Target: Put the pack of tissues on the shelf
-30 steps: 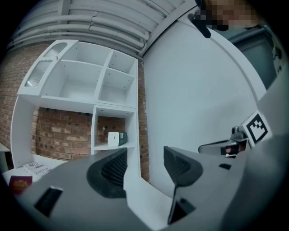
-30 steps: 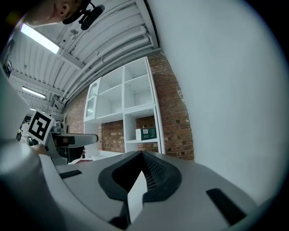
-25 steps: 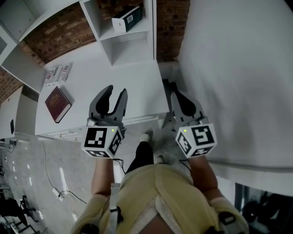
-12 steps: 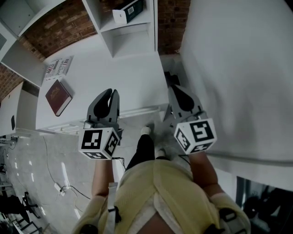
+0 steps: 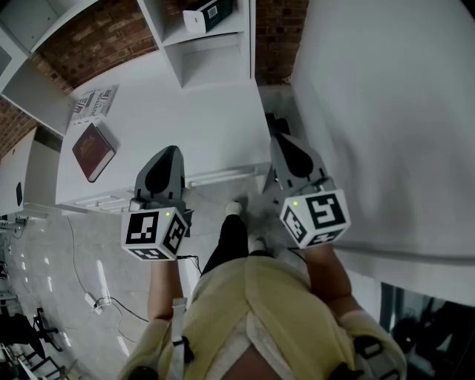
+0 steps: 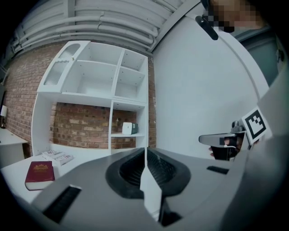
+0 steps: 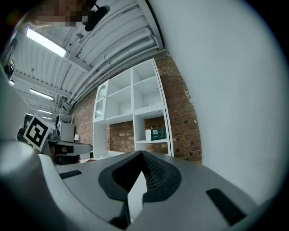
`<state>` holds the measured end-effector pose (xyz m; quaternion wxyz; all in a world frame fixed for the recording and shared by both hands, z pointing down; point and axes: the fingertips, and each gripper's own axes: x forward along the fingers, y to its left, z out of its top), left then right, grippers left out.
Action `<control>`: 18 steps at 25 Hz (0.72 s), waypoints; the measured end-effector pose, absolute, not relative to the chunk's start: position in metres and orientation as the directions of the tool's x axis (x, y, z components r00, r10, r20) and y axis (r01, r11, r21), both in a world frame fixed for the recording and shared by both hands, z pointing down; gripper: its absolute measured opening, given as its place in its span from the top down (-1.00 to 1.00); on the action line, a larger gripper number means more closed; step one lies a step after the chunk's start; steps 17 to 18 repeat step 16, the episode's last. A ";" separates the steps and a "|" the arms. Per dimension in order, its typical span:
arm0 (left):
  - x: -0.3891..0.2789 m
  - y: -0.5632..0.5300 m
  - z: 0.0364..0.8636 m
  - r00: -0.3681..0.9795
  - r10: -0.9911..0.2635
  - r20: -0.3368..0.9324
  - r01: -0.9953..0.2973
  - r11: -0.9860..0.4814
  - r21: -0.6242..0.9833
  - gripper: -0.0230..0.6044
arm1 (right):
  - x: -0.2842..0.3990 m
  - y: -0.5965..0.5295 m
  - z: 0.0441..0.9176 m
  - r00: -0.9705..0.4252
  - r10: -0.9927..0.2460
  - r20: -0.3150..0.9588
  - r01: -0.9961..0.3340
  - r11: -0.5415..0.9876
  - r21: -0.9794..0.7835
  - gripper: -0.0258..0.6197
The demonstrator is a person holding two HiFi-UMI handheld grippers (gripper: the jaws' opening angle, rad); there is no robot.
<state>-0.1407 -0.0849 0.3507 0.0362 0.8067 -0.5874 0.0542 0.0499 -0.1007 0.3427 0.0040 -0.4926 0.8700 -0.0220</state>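
The pack of tissues (image 5: pixel 209 14), a white and dark green box, lies in a compartment of the white shelf unit (image 5: pixel 212 61) at the top of the head view. It also shows small and far off in the left gripper view as the pack (image 6: pixel 129 128) and in the right gripper view as the pack (image 7: pixel 156 134). My left gripper (image 5: pixel 168 153) hangs over the near edge of the white desk (image 5: pixel 200 122). Its jaws have just been closing and now meet with nothing between them. My right gripper (image 5: pixel 275 128) is beside the desk's right end, shut and empty.
A dark red book (image 5: pixel 92 151) and a stack of magazines (image 5: pixel 93 104) lie on the desk's left part. A white wall (image 5: pixel 386 111) runs close along the right. Brick wall backs the shelf. Cables trail over the floor (image 5: pixel 89 297) at the lower left.
My left gripper's jaws went from wide apart to fully together, and that gripper drifted a little left and toward me. The right gripper stayed about where it was.
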 end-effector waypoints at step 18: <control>-0.141 -0.069 0.352 0.275 -0.949 0.155 -0.959 -0.282 -0.019 0.87 | 0.058 -0.092 0.342 -0.520 -0.854 0.003 -0.853 0.519 -0.048 0.92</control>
